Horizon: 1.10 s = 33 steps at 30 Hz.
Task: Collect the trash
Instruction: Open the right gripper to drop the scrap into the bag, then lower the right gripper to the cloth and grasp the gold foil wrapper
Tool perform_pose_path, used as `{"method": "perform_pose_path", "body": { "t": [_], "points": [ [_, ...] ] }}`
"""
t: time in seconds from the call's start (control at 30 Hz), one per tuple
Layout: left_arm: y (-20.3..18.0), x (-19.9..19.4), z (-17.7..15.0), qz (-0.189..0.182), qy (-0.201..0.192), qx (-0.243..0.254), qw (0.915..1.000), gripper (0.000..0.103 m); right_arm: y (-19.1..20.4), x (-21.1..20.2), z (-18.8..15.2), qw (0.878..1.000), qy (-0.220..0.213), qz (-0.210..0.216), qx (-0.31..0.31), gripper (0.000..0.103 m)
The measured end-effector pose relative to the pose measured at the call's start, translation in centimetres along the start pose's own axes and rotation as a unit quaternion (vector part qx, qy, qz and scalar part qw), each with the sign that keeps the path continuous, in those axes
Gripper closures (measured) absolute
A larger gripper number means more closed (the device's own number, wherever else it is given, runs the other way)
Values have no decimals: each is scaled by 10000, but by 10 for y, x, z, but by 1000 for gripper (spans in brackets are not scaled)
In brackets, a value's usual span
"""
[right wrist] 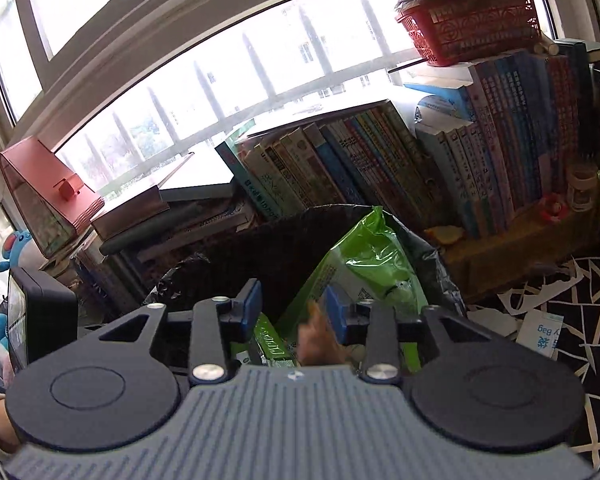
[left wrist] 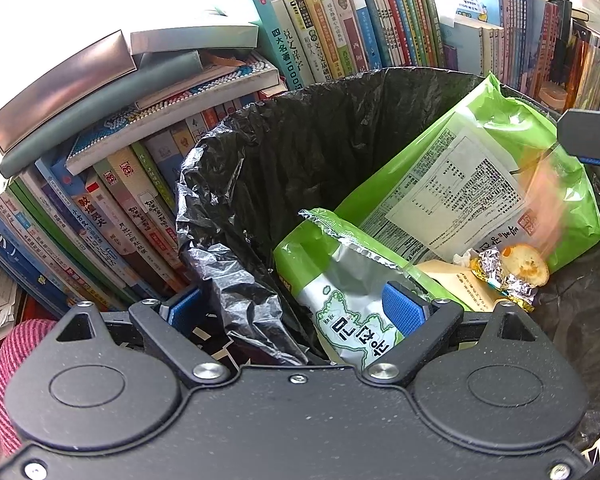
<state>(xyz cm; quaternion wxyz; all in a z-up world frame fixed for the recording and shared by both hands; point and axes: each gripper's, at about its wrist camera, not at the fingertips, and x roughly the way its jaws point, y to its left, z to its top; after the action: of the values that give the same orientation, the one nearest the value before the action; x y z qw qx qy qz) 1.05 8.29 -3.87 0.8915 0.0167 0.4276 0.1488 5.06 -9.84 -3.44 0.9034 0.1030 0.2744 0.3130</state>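
Note:
A bin lined with a black bag (left wrist: 300, 140) holds a large green packet (left wrist: 480, 160), a small green and silver packet (left wrist: 352, 292), crumpled foil (left wrist: 496, 272) and a piece of bread (left wrist: 526, 264). My left gripper (left wrist: 294, 304) stands open astride the bag's near rim, one pad outside and one inside beside the small packet. My right gripper (right wrist: 292, 300) hangs open over the bin (right wrist: 300, 240); one of its fingers (left wrist: 588, 140) shows at the right edge. A blurred orange scrap (right wrist: 316, 336) is between and below the right jaws, and its orange streak (left wrist: 548, 208) hangs loose over the large packet.
Rows and stacks of books (left wrist: 340, 32) crowd the bin's far and left sides. A red basket (right wrist: 472, 20) sits on the books and a pink box (right wrist: 44, 188) by the window. A black and white patterned cloth (right wrist: 580, 320) with a white sachet (right wrist: 540, 332) lies right.

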Motion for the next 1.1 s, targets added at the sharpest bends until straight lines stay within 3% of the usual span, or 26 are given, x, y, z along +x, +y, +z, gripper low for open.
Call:
{"method": "perform_pose_path", "body": {
  "t": [0.27,0.5,0.73,1.1],
  "points": [
    [1,0,0,-9,-19,-33,10000,10,-4,-3,3,9998,-143,-75,126,35],
    [1,-1,0,-14,-29,-39,10000,10,-27,-6,9,9954,-396,-618,609,30],
    [0,-1,0,-27,-35,-31,10000,10,-59,-5,7,9850,-491,-1158,1185,29],
    [0,-1,1,-28,-33,4,10000,10,-111,11,-12,9616,-289,-1878,1979,28]
  ]
}}
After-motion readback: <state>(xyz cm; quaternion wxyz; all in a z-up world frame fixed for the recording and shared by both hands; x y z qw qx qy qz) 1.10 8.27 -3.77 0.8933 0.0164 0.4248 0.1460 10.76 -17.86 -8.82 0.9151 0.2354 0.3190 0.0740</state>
